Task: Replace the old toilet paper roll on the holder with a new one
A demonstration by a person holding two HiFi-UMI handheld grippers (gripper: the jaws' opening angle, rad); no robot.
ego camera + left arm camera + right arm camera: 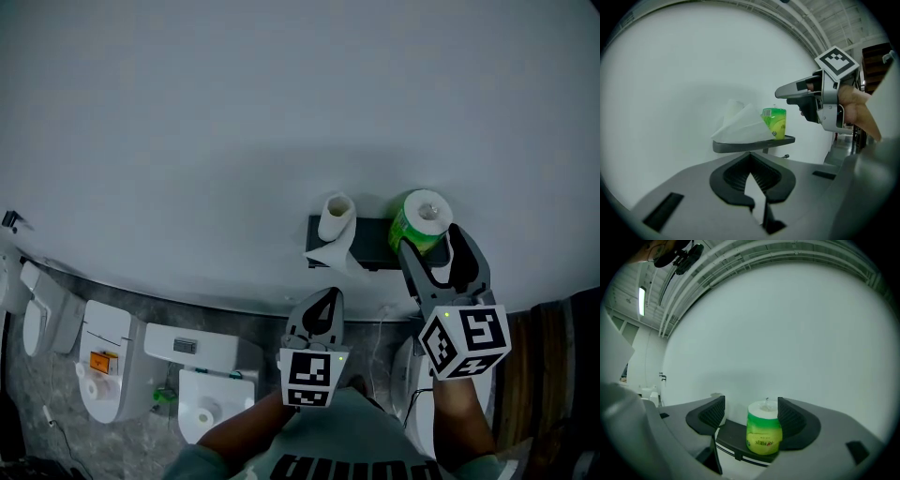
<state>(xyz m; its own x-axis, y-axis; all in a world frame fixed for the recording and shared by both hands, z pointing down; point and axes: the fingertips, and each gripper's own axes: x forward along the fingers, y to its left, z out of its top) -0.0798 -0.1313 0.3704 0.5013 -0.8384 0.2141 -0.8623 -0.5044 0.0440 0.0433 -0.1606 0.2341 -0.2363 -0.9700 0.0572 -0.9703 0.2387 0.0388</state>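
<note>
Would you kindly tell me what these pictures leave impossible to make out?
Right gripper view: one jaw of the right gripper hides nearly all of the old toilet paper roll.
Right gripper view: the print on the green-wrapped new roll is too blurred to read.
Head view: the shelf hides whatever is beneath it.

Dim, cool, bluish light lies evenly across all three views. A ceiling tube (641,301) glows at ten o'clock in the right gripper view. Both gripper views bulge fisheye-style with black corners; the wall (281,112) carries only faint shadow.
</note>
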